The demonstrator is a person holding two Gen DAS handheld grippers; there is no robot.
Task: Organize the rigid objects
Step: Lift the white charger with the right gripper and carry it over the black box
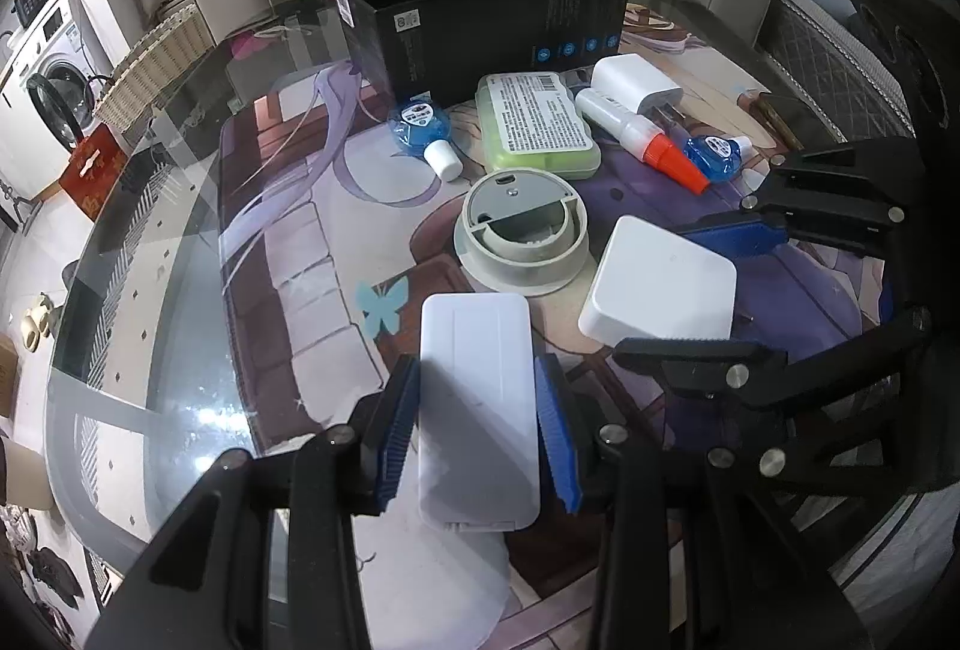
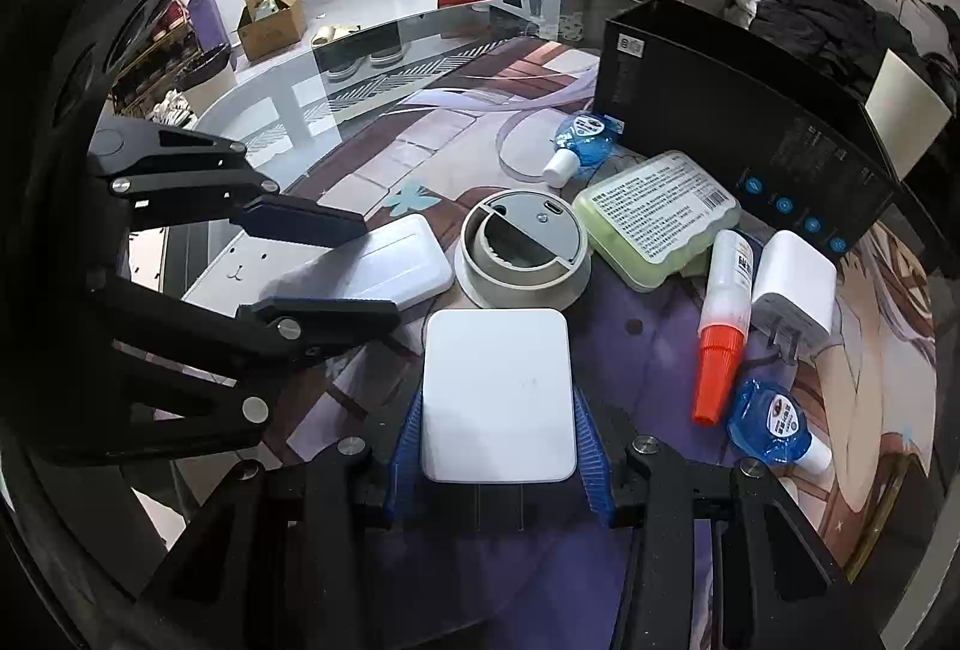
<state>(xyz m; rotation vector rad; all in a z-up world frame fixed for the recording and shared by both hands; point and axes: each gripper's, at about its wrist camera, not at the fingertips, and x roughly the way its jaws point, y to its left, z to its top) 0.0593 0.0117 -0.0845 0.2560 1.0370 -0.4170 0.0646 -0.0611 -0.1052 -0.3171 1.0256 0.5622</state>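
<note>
Your glass table [image 1: 150, 290] carries one printed mat [image 1: 336, 254], glossy and rectangular. At the far edge stands one black cardboard box [image 1: 498, 26], open-topped. On the mat, count one round grey plastic base [image 1: 521, 230] at the centre, one green ribbed case [image 1: 537, 122] with a printed label behind it, one white charger [image 1: 633, 83], one glue bottle [image 1: 636, 134] with an orange cap, and two blue correction-tape dispensers [image 1: 420, 125] [image 1: 717, 155]. Your left gripper [image 1: 477, 422] clamps one long white case [image 1: 477, 410] between blue ribbed pads, at the near edge. Your right gripper [image 2: 495, 440] clamps one squarish white box [image 2: 497, 392], smooth with rounded corners, just beside the base.
</note>
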